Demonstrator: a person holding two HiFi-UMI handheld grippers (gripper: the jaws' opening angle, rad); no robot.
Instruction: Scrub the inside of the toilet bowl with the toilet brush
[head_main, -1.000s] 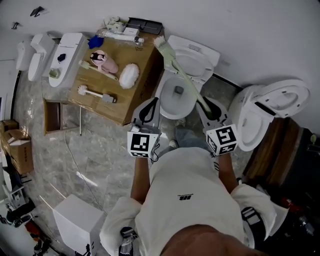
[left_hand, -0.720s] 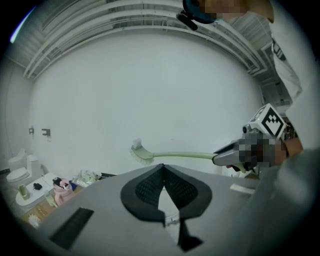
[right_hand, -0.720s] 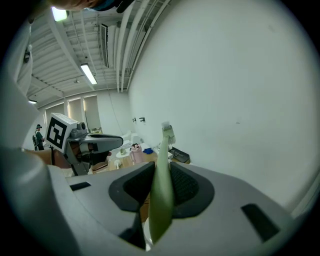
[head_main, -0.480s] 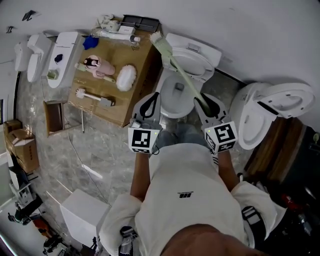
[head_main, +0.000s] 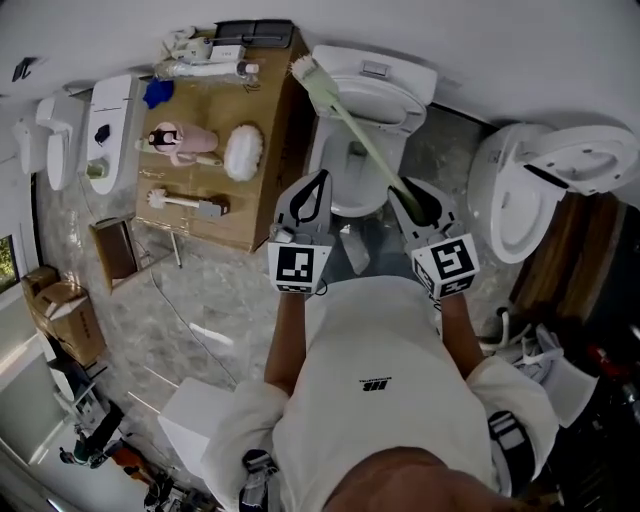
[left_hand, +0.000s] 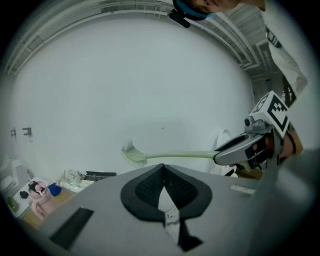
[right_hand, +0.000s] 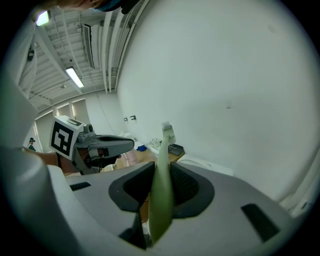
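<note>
**Entry: brush held up across the bowl, bristle head outside it**

Against the frames 1.0 s and 0.5 s back: the head view had swung, so the brown wooden desk (head_main: 262, 200) and the white ceramic toilet bowl (head_main: 340, 180) sat higher in the frame. The hold itself had not changed. The pale green long-handled plastic toilet brush (head_main: 350, 125) stayed in the same gripper at about the same slant. Its bristle head remained by the desk's far right corner.

Grey two-jaw right gripper (right_hand: 162, 163): jaws were clamped on the lower part of the brush handle. The handle ran up between the two black pads and out past the tips.

Grey two-jaw left gripper (left_hand: 163, 165): jaw tips were pressed together with nothing between them. It hung over the bowl's near left rim, just left of the handle and clear of it. In the left gripper view the handle passed above and beyond the closed tips.

Brush axis, head view: a straight diagonal from the right gripper at the bowl's near right, across the bowl opening, to the far left. The bristle end pointed away from the person and leftward, level with the raised white toilet lid (head_main: 385, 95). It was not down in the bowl. In the left gripper view the handle ran nearly level.
</note>
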